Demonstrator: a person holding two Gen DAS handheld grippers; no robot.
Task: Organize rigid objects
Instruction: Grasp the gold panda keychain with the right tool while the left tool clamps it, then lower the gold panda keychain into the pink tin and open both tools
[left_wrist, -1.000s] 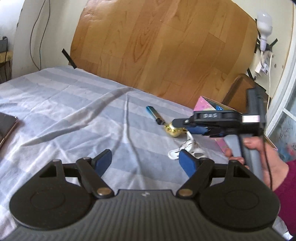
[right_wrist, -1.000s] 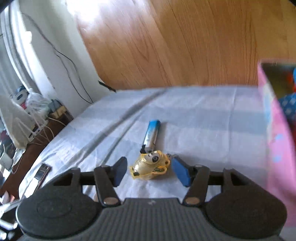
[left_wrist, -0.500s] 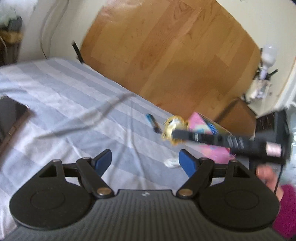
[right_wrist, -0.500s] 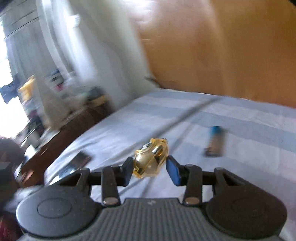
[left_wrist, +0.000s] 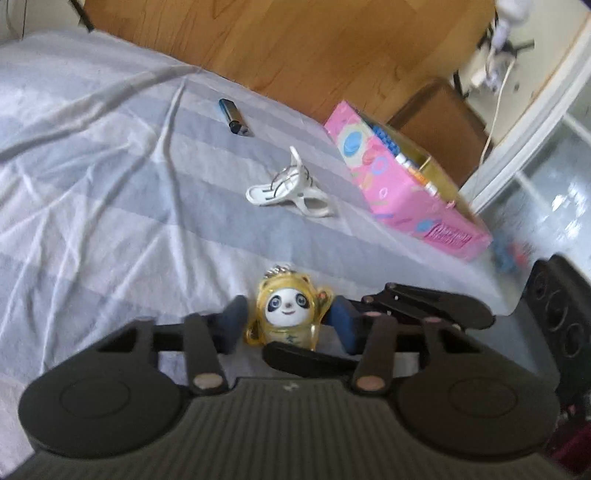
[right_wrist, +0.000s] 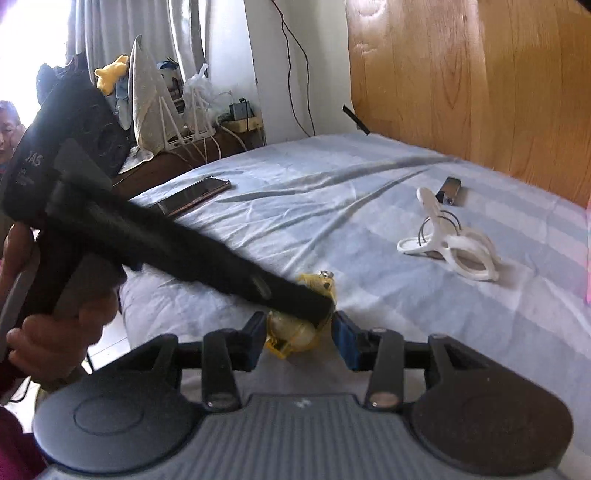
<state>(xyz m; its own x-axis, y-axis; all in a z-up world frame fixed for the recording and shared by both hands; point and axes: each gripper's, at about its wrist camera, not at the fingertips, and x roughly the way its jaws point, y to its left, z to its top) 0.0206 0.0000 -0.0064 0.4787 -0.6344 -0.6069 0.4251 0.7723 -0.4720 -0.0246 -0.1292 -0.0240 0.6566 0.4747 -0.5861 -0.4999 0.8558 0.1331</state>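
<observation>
Sitting between both claws: panda charm (left_wrist: 287, 317).

A: What's sitting between the left gripper's (left_wrist: 287, 325) blue pads?

B: A yellow panda keychain (left_wrist: 288, 319), face toward the camera. The jaws are closing around it, and the right gripper (left_wrist: 369, 332) is reaching in from the right beside it (I can't tell whose pads are actually pressing).

A: And farther off on the striped bedsheet (left_wrist: 110, 177)?

B: A white clip (left_wrist: 291, 186) is lying mid-bed, a blue lighter (left_wrist: 233, 117) is lying beyond it, and a pink box (left_wrist: 402, 184) is sitting open at the right.
</observation>
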